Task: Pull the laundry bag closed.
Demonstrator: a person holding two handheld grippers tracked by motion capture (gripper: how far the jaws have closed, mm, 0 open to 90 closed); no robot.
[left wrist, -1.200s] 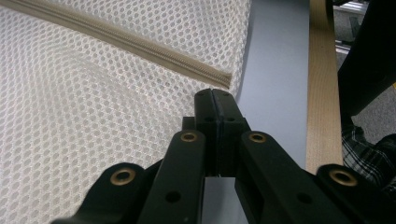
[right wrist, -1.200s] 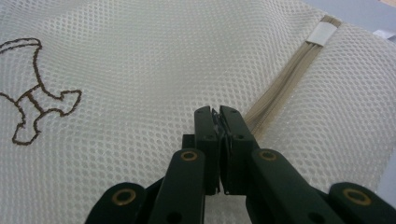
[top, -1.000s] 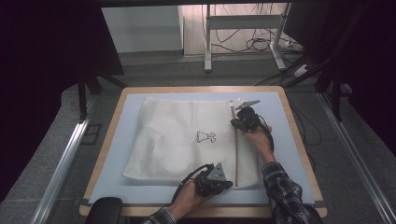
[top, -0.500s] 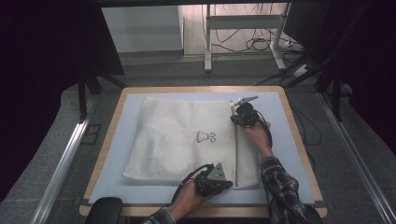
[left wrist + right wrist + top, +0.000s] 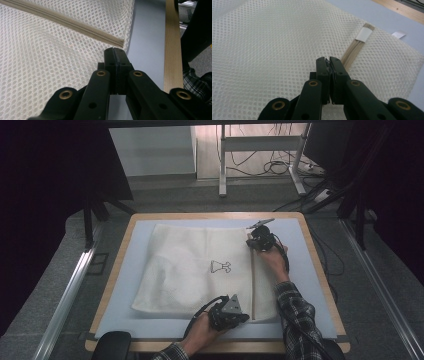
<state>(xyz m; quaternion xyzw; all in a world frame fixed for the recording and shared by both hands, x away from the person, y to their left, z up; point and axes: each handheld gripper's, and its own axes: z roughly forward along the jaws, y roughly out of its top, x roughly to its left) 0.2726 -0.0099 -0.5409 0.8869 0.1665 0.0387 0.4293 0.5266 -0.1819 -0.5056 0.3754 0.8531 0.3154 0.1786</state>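
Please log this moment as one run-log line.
left gripper: shut on mesh bag near corner | right gripper: shut on zipper pull

A white mesh laundry bag (image 5: 200,270) lies flat on the blue mat, its near left part slightly puffed and rumpled, with a small dark garment symbol (image 5: 220,266) printed near its middle. Its cloth is a honeycomb net of small holes (image 5: 274,50). A beige zipper (image 5: 253,285) runs near to far along the bag's right side, closed at the near end where the teeth stop just short of the bag's edge (image 5: 120,42), and at the far end a small white tab (image 5: 364,34) covers the zipper tape.
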